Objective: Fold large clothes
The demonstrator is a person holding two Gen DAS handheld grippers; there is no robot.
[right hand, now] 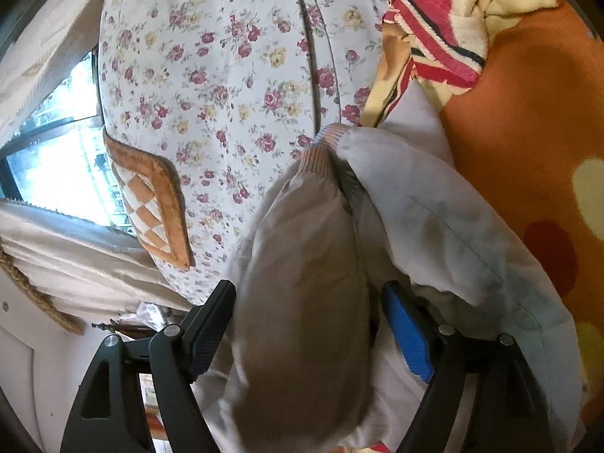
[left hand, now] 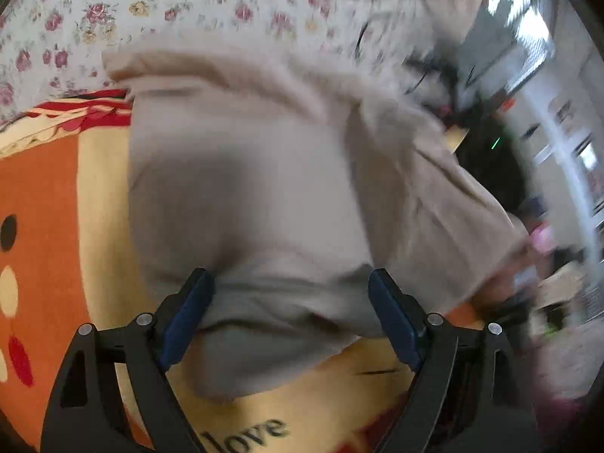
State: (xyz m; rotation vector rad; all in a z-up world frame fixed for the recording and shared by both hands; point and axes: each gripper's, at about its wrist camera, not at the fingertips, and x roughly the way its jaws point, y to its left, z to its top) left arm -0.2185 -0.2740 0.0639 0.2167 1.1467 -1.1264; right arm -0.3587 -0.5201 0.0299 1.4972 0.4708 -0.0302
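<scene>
A large beige jacket (left hand: pixel 264 173) lies bunched on the orange and yellow blanket (left hand: pixel 41 188). My left gripper (left hand: pixel 290 302) is open, its blue-padded fingers (left hand: pixel 185 321) wide apart with jacket fabric lying between them. In the right wrist view the jacket's beige sleeve (right hand: pixel 302 283) with a ribbed cuff (right hand: pixel 321 151) and pale lining (right hand: pixel 453 234) fills the lower middle. My right gripper (right hand: pixel 307 321) is open, its fingers (right hand: pixel 407 336) on either side of the sleeve. The left view is blurred on its right side.
A floral bed sheet (right hand: pixel 211 87) lies beyond the jacket, also in the left wrist view (left hand: pixel 151 11). An orange checked cushion (right hand: pixel 151 204) sits near the window (right hand: pixel 56 151) and curtains. The orange blanket (right hand: pixel 521 132) is at right. Room clutter (left hand: pixel 528 188) is blurred at right.
</scene>
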